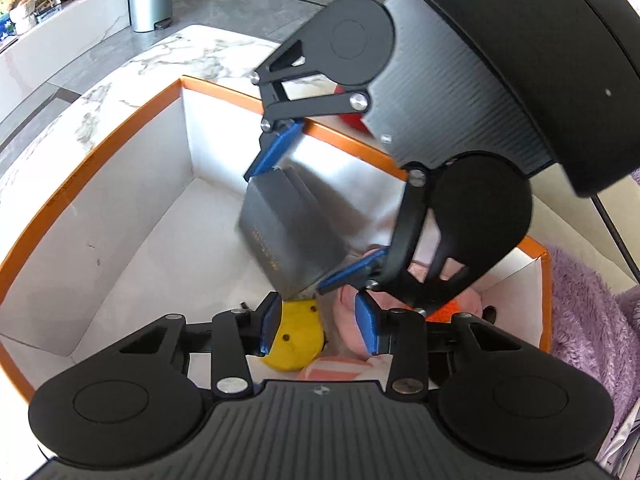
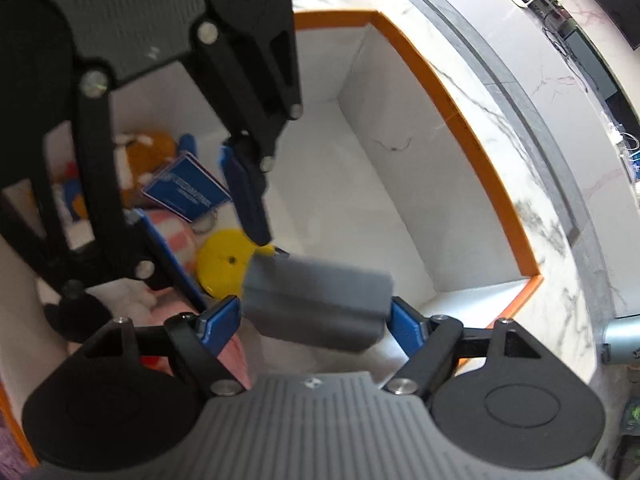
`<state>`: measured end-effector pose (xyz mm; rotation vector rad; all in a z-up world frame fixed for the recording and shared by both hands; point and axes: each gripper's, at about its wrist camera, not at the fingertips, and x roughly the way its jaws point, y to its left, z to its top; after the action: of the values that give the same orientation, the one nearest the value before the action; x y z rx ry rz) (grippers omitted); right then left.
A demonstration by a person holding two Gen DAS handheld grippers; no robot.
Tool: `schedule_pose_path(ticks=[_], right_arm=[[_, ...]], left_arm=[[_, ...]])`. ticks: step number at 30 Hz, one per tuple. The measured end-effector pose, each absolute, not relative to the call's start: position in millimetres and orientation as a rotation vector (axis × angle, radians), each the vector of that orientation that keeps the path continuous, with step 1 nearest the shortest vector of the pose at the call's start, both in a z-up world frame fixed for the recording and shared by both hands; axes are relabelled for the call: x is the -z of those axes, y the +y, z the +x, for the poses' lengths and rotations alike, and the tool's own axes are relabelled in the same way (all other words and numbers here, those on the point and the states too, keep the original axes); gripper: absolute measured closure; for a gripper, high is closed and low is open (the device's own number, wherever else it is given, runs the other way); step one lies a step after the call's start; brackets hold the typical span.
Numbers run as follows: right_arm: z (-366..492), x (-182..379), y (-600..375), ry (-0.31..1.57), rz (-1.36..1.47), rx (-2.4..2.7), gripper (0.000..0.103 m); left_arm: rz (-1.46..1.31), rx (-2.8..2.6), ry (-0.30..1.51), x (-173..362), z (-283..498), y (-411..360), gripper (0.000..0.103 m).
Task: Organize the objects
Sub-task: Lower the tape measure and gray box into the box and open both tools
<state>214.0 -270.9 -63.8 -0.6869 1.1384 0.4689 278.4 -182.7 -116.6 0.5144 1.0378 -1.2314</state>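
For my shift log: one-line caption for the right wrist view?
Right gripper holds a grey box over the orange-rimmed bin, left gripper open beside it.

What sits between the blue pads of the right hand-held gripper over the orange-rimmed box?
A grey rectangular box is held between the right hand-held gripper pads, shown in the right wrist view, above the orange-rimmed white box.

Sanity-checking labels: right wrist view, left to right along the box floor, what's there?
orange plush → blue card → yellow disc → grey box held in the right gripper → orange-rimmed box wall
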Motion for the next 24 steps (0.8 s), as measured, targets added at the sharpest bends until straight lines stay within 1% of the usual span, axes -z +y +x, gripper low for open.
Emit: schedule_pose_path(ticks=[5,8,11,13,15,16,17,20,24], right_arm=[[216.4,60.3,-274.6,1.142,-0.679,-0.452,0.023],[213.7,58.9,-274.6,1.142,-0.702,-0.457,0.027],[212.2,58.2,-275.1,1.158,-0.727,-0.471,0.027],[212.0,55.8,-275.8,1.162,-0.743,-0.485,0.031],[213.1,50.6,-276.0,1.168,-0.761,-0.503,0.044],[213.3,48.7,-276.0,1.172,-0.779,-0.513,0.047],[213.7,47.7,-276.4,1.184,-0.806,-0.519,0.052],[216.6,48.3,-279.7,1.239,-0.835,-0.524,0.053],[215.0,44.6,-279.0,1.236,-0.833,-0.547,0.055]], left_arm=[[0.529,1.219,1.044,117.6,285.5,-198.2,0.056],[0.523,1.214,1.051,117.0,284.3,-200.7,0.056],[0.521,1.209,1.057,119.1,283.8,-203.8,0.057],[0.517,1.216,1.058,119.8,282.4,-206.1,0.061],[0.501,1.235,1.059,120.8,282.5,-210.0,0.064],[0.481,1.245,1.06,120.8,283.7,-211.3,0.064],[0.466,1.247,1.063,121.1,285.7,-212.8,0.065],[0.457,1.243,1.061,123.6,289.4,-216.7,0.065],[0.473,1.239,1.062,127.9,291.0,-220.6,0.065]])
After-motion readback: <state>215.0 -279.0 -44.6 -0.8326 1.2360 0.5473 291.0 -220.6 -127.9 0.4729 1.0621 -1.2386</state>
